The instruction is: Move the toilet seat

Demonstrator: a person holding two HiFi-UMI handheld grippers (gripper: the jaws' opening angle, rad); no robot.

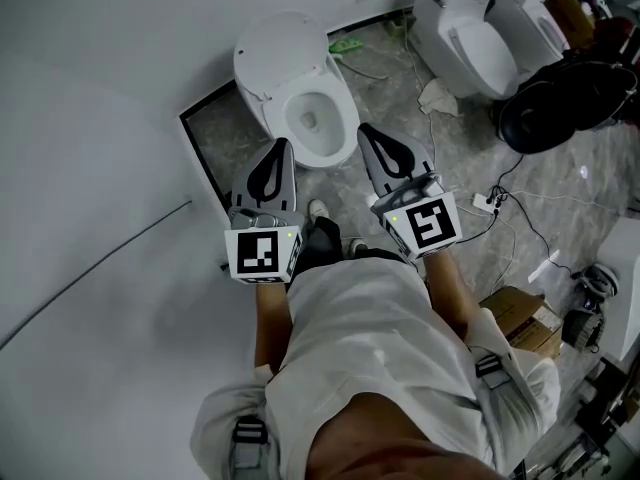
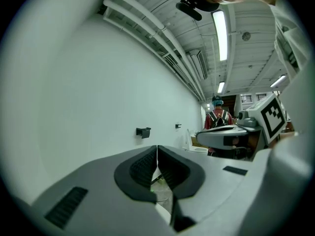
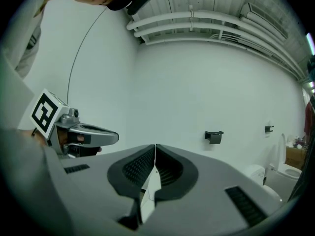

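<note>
A white toilet point(image 1: 318, 118) stands against the wall just ahead of me, its bowl open. Its lid point(image 1: 275, 53) is tilted up toward the wall. My left gripper point(image 1: 283, 144) is shut and empty, its tip just short of the bowl's near left rim. My right gripper point(image 1: 363, 128) is also shut and empty, with its tip beside the bowl's near right rim. In the left gripper view the jaws point(image 2: 157, 149) meet with nothing between them. The right gripper view shows the same closed jaws point(image 3: 155, 146). Neither gripper touches the toilet.
A second toilet point(image 1: 470, 33) stands at the back right beside a black bag point(image 1: 570, 98). Cables and a power strip point(image 1: 487, 203) lie on the floor to my right, with a cardboard box point(image 1: 520, 318) nearer. A person point(image 2: 218, 117) stands far off. A black wall holder point(image 3: 213, 136) is mounted on the wall.
</note>
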